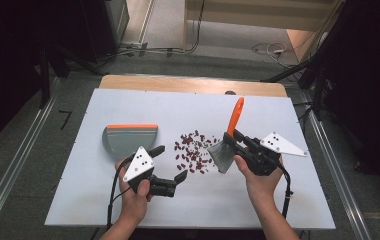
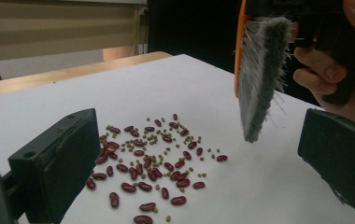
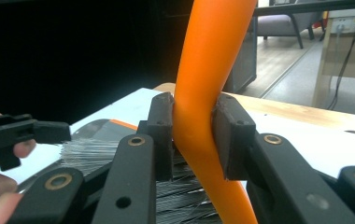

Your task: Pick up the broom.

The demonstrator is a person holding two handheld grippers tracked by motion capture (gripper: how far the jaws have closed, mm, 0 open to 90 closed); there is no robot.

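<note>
Brush (image 1: 231,131) clamped upright, right gripper (image 1: 235,141), bristles down

The beans (image 1: 193,151) lie scattered at the centre of the table (image 1: 278,200). The dustpan (image 1: 129,139) rests to their left, toward the left edge. The brush (image 1: 229,135) stands just right of the beans, handle toward the far edge.

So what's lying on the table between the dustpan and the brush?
A scatter of red beans mixed with small green ones lies between the dustpan and the brush, seen in the high view; the left gripper view shows them below the bristles.
</note>
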